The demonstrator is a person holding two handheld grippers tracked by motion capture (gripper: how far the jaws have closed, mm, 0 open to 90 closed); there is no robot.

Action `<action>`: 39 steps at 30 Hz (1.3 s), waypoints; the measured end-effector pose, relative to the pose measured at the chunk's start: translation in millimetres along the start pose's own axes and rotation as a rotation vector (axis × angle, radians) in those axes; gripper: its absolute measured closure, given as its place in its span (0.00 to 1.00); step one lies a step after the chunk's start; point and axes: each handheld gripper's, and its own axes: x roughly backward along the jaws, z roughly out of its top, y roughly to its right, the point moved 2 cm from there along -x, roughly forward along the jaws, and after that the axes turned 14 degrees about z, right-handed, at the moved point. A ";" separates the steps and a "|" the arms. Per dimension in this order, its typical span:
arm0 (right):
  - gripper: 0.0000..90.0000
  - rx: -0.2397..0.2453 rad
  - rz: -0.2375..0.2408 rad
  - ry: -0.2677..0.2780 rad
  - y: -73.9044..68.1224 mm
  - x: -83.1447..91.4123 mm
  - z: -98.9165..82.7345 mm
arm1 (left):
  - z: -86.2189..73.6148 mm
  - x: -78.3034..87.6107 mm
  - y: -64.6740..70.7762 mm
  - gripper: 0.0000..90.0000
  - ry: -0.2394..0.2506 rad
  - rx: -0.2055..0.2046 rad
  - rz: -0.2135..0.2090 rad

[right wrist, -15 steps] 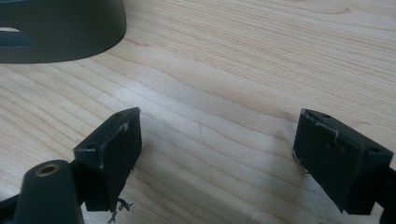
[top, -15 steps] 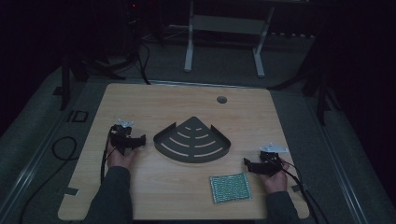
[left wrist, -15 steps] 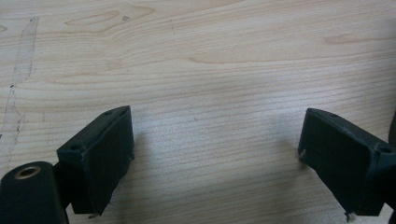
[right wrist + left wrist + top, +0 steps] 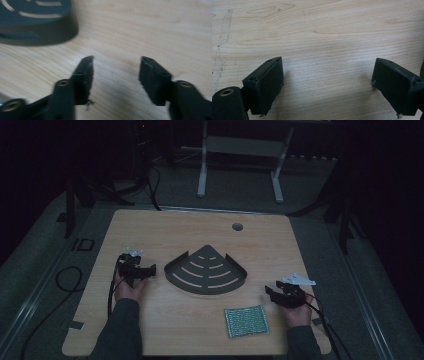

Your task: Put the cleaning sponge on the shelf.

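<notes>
Two tongs: left tongs (image 4: pixel 327 87) and right tongs (image 4: pixel 115 75) both gaping, gripping nothing.
Cut off: dark corner shelf (image 4: pixel 35 22) showing partly, blurred.
Nearby: green mesh pad (image 4: pixel 246 321) lying on the surface (image 4: pixel 175 227).

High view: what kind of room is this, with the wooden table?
Probably a lab or workshop set up for recording. The wooden table has a cable hole, loose cables lie on the floor, and a metal stand waits behind in the dark.
</notes>
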 end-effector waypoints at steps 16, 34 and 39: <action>0.98 0.172 0.116 -0.035 -34.7 37.7 4.8 | -0.1 0.2 0.2 0.12 0.000 0.002 0.002; 1.00 0.326 0.267 -0.135 -84.5 23.5 8.9 | -0.1 0.2 0.2 0.12 -0.001 0.002 0.002; 1.00 0.340 0.271 -0.170 -89.5 15.9 4.3 | -0.1 0.2 0.2 0.12 0.000 0.002 0.002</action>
